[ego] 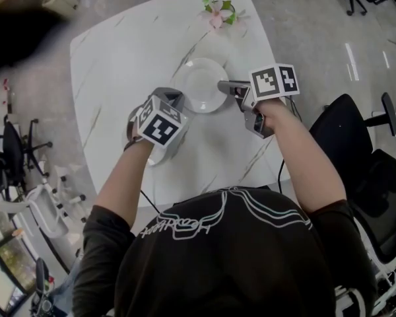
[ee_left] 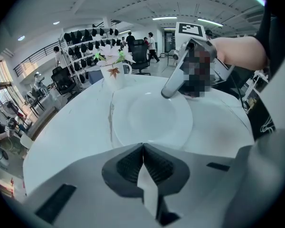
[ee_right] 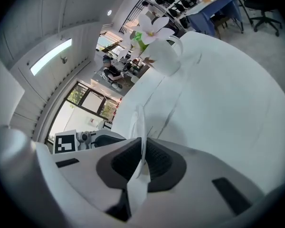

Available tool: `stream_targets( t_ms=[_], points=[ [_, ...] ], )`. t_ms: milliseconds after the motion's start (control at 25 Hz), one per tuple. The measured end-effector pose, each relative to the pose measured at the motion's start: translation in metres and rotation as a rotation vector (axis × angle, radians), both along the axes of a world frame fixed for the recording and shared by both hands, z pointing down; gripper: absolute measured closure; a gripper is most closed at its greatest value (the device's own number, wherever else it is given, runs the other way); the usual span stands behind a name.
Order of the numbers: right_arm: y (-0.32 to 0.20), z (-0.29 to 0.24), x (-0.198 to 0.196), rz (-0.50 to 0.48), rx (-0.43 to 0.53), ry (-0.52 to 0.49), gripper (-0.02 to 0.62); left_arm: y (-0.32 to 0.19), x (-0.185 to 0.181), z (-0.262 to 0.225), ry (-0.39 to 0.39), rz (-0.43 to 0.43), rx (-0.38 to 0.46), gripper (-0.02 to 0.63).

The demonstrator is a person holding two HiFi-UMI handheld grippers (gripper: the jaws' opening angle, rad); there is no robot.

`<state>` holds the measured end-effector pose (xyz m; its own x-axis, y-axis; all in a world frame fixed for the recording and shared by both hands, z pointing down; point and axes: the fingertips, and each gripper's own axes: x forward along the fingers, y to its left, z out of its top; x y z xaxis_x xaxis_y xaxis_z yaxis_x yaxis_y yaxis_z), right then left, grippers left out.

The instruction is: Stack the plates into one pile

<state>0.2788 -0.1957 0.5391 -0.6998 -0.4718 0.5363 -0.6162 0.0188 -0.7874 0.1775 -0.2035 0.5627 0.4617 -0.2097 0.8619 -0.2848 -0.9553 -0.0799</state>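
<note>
A white plate (ego: 199,84) lies on the marble table (ego: 119,51). My right gripper (ego: 224,86) is shut on the plate's right rim; in the right gripper view the rim (ee_right: 141,122) runs edge-on between the pads of that gripper (ee_right: 142,148). My left gripper (ego: 173,100) hovers at the plate's near-left edge. Its jaws (ee_left: 142,148) meet at the tips with nothing showing beyond them, and the plate (ee_left: 152,120) lies just ahead. The rim of a second white plate (ego: 153,157) shows under my left hand, mostly hidden.
A white vase of pink flowers (ego: 218,12) stands at the table's far edge, beyond the plate. Black office chairs (ego: 356,131) stand off the table's right side. More chairs and shelving fill the room's background (ee_left: 85,37).
</note>
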Motion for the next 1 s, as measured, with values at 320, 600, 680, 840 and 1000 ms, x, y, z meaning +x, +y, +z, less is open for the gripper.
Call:
stream_targets(
  t_ms=[320,600,680,840,1000],
  points=[
    [0.005,-0.006,0.000,0.093,-0.011,-0.034,0.560,0.004,-0.018,-0.025,0.062,-0.038,0.027,0.581],
    [0.012,-0.032,-0.009,0.157,0.029,-0.055,0.560,0.008,-0.047,-0.067,0.201,-0.133,0.044,0.581],
    [0.015,-0.044,-0.018,0.174,0.046,-0.072,0.560,0.009,-0.062,-0.082,0.254,-0.183,0.041,0.581],
    [0.029,-0.070,-0.045,0.191,0.086,-0.110,0.560,0.019,-0.097,-0.117,0.413,-0.305,-0.016,0.581],
    [0.040,-0.094,-0.073,0.183,0.131,-0.123,0.560,0.034,-0.126,-0.144,0.558,-0.385,-0.093,0.581]
  ],
)
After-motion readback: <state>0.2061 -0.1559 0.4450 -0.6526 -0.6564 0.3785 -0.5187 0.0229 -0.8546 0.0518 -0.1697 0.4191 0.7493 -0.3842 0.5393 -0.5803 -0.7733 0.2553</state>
